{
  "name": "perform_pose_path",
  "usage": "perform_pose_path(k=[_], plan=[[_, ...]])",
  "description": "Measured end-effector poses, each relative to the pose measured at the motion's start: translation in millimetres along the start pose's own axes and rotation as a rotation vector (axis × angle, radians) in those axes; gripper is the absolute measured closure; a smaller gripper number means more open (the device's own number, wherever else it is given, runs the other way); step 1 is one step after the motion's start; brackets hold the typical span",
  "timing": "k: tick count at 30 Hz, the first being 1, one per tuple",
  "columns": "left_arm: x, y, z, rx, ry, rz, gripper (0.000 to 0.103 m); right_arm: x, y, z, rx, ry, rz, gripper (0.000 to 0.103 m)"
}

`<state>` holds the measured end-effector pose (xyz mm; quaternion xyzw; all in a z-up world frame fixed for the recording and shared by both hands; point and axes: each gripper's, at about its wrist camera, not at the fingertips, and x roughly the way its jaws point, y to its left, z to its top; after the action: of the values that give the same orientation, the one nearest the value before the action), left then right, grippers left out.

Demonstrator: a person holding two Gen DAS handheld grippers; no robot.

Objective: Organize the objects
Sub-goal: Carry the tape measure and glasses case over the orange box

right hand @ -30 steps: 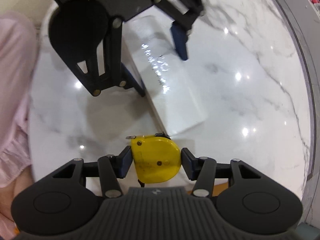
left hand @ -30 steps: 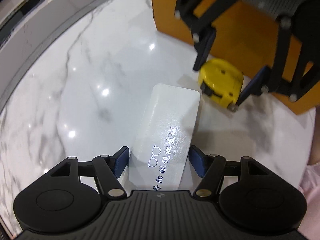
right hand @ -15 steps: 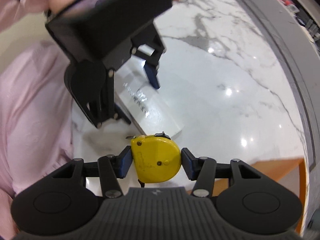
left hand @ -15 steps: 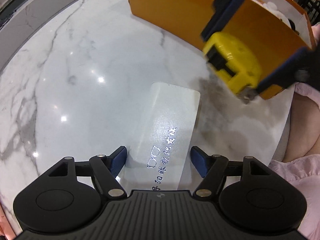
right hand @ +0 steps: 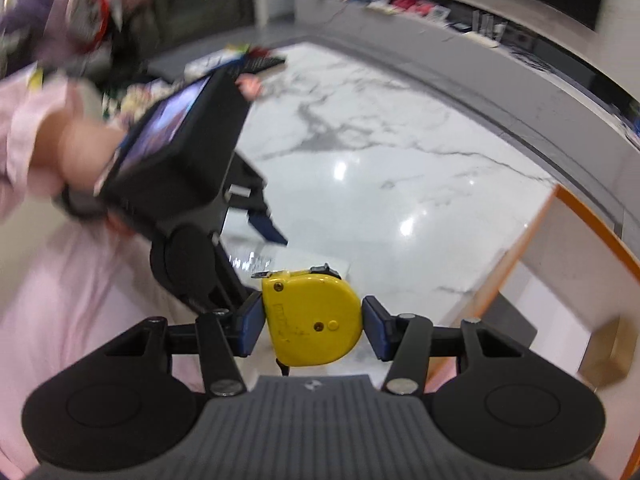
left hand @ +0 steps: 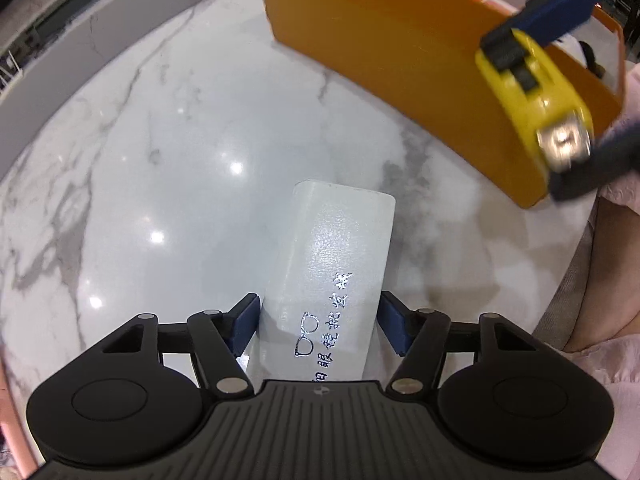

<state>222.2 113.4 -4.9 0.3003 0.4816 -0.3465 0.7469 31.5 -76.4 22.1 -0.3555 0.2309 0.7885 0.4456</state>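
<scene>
Since a second ago my right claw (right hand: 312, 330) has lifted the yellow tape measure (right hand: 314, 320) off the marble surface (left hand: 160, 160) and swung it up beside the orange box (left hand: 400, 48); it grips the tape measure by its flat sides. My left claw (left hand: 318, 326) has just been closing around the white glasses case (left hand: 332, 280), which lies on the surface between the pads; the pads sit right at its long sides, and I judge them touching but not yet lifting. To do this well I'd carry the tape measure clear over the box wall before letting go, and squeeze the case square across its width so it doesn't twist. Tape measure: hard glossy plastic, rounded back, metal hook tip. Case: pebbled leatherette, rounded corners, silver print. Box: smooth stiff walls, pale inside. Surface: polished, slippery, grey-veined.
</scene>
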Motion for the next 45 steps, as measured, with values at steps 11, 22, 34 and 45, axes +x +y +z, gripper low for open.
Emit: perform_pose_path(k=[11, 22, 34, 45], plan=[[-55, -31, 40, 0.128, -0.070, 0.119, 0.033, -71, -22, -27, 0.156, -0.211, -0.068, 0.048], [-110, -73, 101, 0.316, -0.176, 0.202, 0.033, -122, -42, -51, 0.168, -0.278, -0.187, 0.048], [-94, -118, 202, 0.551, -0.261, 0.192, 0.033, -150, -99, -57, 0.129, -0.150, -0.440, 0.048], [1, -113, 257, 0.655, -0.172, 0.171, 0.033, -125, -158, -57, 0.066, -0.032, -0.494, 0.048]])
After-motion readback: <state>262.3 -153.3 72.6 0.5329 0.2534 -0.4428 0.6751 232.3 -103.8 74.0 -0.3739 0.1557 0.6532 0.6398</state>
